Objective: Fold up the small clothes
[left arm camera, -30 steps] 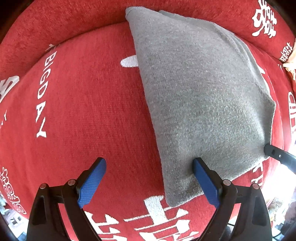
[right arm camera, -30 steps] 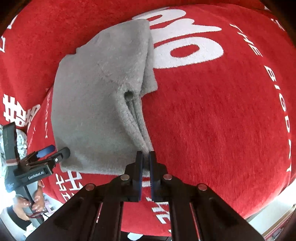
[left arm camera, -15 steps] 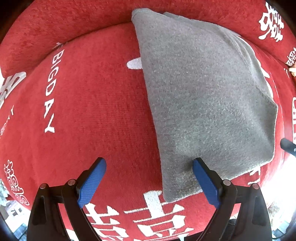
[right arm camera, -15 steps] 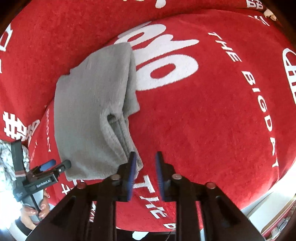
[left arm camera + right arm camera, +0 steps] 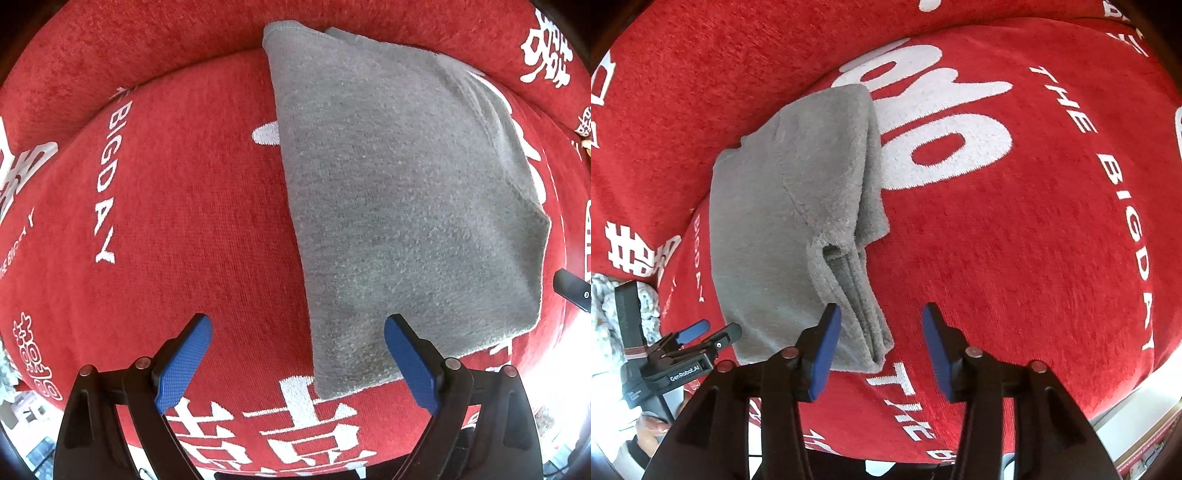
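A grey fleece garment (image 5: pixel 399 206) lies folded flat on a red cloth with white lettering (image 5: pixel 177 206). In the right wrist view the garment (image 5: pixel 790 229) shows its stacked folded edges toward me. My left gripper (image 5: pixel 297 350) is open and empty, hovering over the garment's near left corner. My right gripper (image 5: pixel 881 339) is open and empty, its jaws on either side of the garment's near right corner. The left gripper also shows at the lower left of the right wrist view (image 5: pixel 701 334).
The red cloth (image 5: pixel 1015 240) covers a rounded surface that drops off at the near edge. A pale patterned fabric (image 5: pixel 605 306) lies beyond the cloth's left edge. A light floor or ledge (image 5: pixel 1145 402) shows at the lower right.
My right gripper has opened, letting go of the garment's folded edge, and has pulled back a little. The garment now lies flat. The left gripper stays open, shifted slightly.
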